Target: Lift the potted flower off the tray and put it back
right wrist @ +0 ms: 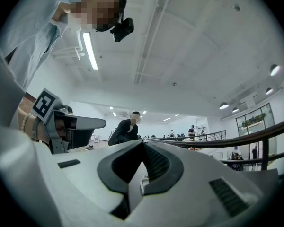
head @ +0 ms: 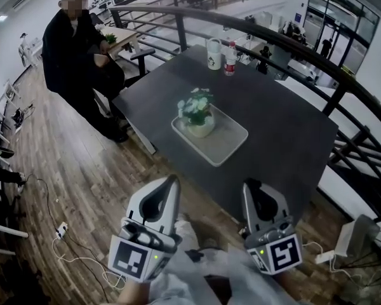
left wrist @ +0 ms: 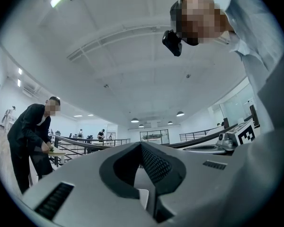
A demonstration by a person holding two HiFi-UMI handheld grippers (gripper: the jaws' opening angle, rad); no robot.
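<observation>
Both sets of jaws were pressed together and empty, since I had nothing to carry yet. The potted flower (head: pixel 197 114) stood upright at the far end of the tray (head: pixel 227 146). My left gripper (head: pixel 172 182) and right gripper (head: pixel 250 184) hung side by side, well short of the tray and pointing roughly level toward it, poised, I judged, for the reach.

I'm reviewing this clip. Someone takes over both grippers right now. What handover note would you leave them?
Left gripper: shut, empty, by the near edge of the dark table.
Right gripper: shut, empty, beside the left one.
Potted flower: upright at one end of the white tray. Neither gripper touches it.
Done: the pot stands on the tray. Whether it has already been lifted cannot be told.
Left: if it has not, open the jaws, reach in, grip the pot, raise it and set it back on the tray.
</observation>
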